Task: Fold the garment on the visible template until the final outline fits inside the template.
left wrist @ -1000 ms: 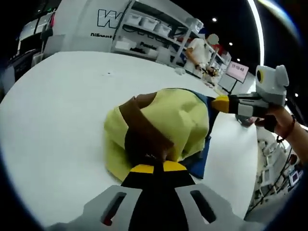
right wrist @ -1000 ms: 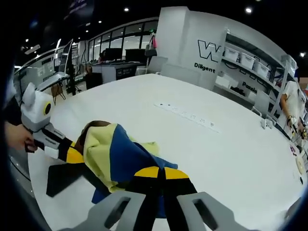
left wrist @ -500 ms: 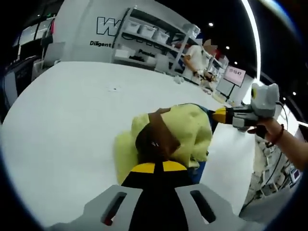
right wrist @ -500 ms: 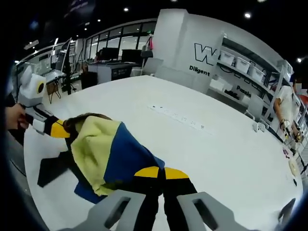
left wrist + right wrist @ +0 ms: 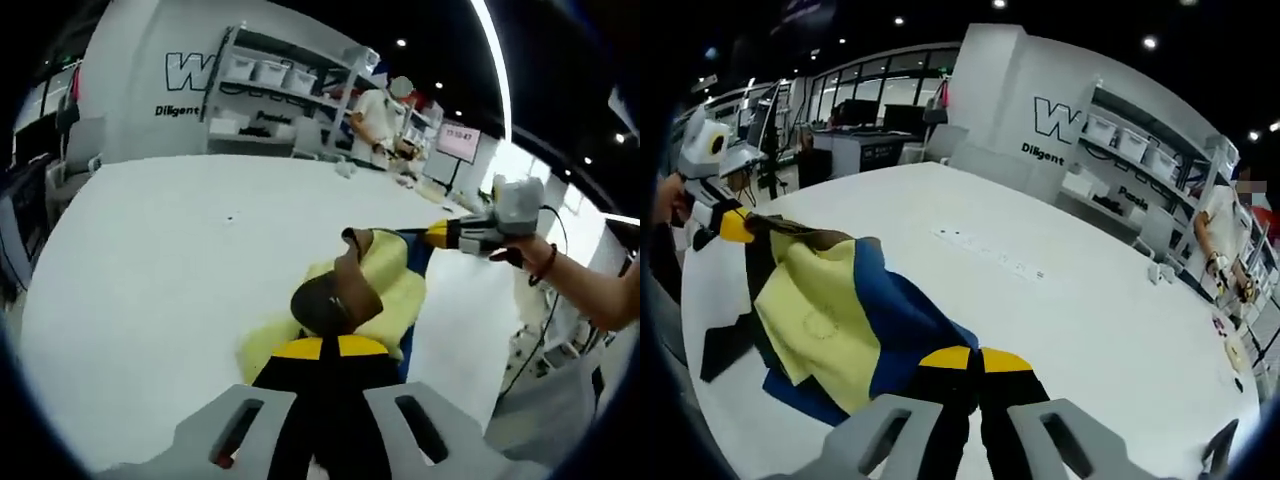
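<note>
Garment [image 5: 845, 325] hung stretched lengthwise between left gripper [image 5: 322, 348] and right gripper [image 5: 962, 358], both clamped on opposite ends, above table [image 5: 1080, 330].

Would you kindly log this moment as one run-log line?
left gripper: shut on garment | right gripper: shut on garment | garment: lifted, stretched between | table

Reading what I can: the white wall [image 5: 1015, 90] behind the table carries a large outlined "W", rest of the word blocked by shelving [image 5: 1145, 150]; beneath it smaller dark lettering, "Diligent". Same "W" and "Diligent" seen from the left gripper view. Pink screen [image 5: 458, 140] at far end has digits, too small to read.
</note>
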The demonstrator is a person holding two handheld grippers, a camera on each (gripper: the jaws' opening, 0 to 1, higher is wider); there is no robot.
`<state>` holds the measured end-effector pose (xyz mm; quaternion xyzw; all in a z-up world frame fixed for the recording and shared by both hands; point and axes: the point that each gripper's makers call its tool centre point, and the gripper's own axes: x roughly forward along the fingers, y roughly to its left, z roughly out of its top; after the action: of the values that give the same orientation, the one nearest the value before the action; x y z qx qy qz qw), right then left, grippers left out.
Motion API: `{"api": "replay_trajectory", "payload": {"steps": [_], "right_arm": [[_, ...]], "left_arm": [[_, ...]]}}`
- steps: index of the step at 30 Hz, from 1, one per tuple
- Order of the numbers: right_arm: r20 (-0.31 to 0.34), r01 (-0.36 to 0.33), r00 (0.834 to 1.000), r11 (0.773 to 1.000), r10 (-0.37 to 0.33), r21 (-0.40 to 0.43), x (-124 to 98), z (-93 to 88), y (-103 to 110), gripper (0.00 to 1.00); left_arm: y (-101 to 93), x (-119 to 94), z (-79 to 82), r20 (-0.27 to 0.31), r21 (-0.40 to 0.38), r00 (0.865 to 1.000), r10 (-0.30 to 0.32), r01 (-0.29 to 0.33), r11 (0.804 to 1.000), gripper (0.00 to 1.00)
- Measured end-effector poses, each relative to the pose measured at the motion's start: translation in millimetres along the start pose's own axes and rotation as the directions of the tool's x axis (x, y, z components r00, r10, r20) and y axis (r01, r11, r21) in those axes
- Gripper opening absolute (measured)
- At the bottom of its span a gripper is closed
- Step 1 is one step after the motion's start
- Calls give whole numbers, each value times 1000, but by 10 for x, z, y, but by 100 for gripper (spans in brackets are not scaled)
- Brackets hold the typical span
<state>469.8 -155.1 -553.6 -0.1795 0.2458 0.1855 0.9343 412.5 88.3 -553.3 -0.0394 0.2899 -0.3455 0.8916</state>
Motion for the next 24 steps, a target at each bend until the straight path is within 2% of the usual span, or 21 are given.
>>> {"api": "replay_trajectory", "payload": {"steps": [3,5,7,11,15,19,21,24], "right_arm": [[11,7,1000,1000,-7,7,34,73,-36,0],[20,15,1000,1000,-15,11,74,139,-62,0],[30,18,999,1000,-18,12,118,214,-71,0],[44,19,999,1000,-20,18,223,331,-87,0],[42,25,999,999,-26,24,368,395,-122,0],[26,37,999,998,-38,44,518,403,-187,0],[21,41,999,998,-42,51,611,410,-204,0],[3,39,999,997,-39,62,738,374,-196,0]], "left_arm": [[117,-65,144,-1,72,1000,6,-6,997,0],[185,-77,195,-15,87,1000,13,-11,996,0],[274,-81,322,-18,108,1000,6,-4,994,0],[454,-16,474,-22,108,999,24,-21,994,0],[586,57,560,-32,100,999,24,-21,995,1],[712,175,632,-42,66,999,11,-9,998,1],[844,266,660,-55,64,998,41,-38,997,1],[922,346,659,-75,72,996,48,-43,996,1]]}}
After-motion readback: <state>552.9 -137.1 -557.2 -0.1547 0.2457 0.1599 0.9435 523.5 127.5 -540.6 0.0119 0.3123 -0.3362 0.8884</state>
